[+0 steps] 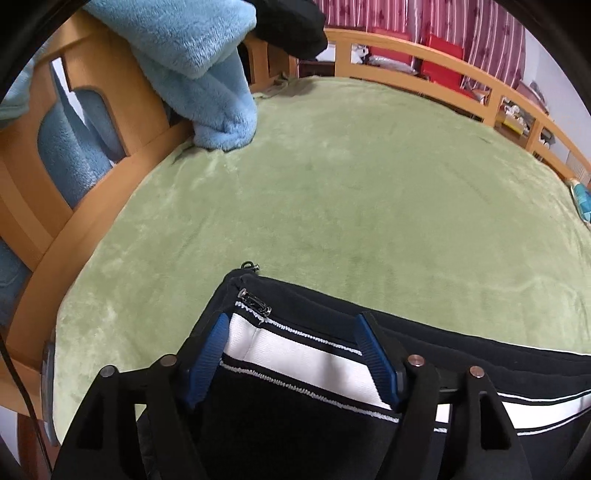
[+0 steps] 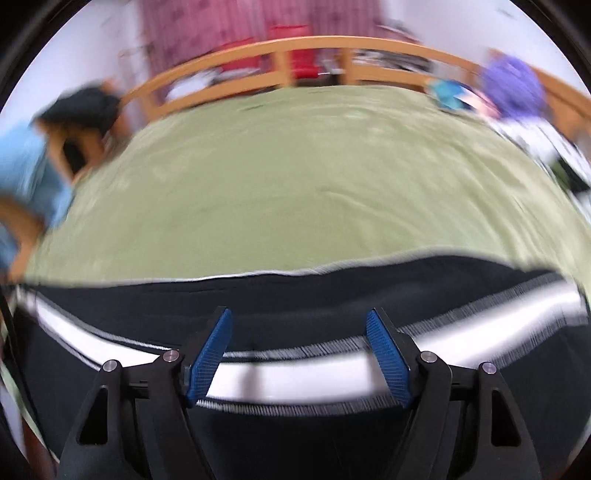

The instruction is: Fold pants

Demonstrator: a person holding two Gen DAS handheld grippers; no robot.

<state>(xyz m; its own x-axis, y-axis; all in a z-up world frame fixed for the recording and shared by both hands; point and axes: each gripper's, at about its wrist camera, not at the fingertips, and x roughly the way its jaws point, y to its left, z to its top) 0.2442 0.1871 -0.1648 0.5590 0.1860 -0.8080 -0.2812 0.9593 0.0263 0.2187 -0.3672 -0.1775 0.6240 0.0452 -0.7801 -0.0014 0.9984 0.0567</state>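
Black pants (image 1: 461, 343) with a white side stripe lie flat on the green blanket (image 1: 351, 192) along the near edge of the bed. My left gripper (image 1: 292, 319) stands open over one end of them. Its blue pads (image 1: 212, 354) straddle the stripe and a zipper pull (image 1: 255, 298) without pressing the cloth. In the blurred right wrist view the same pants (image 2: 443, 273) stretch across the bottom of the picture. My right gripper (image 2: 298, 314) hangs open above the white stripe, with nothing clamped between its pads.
A wooden bed rail (image 1: 443, 59) rings the mattress. A light blue fleece (image 1: 207, 74) and a black garment (image 1: 291, 26) hang over the left rail. Purple and teal things (image 2: 513, 88) lie at the far right corner. The green blanket (image 2: 295, 184) spreads beyond the pants.
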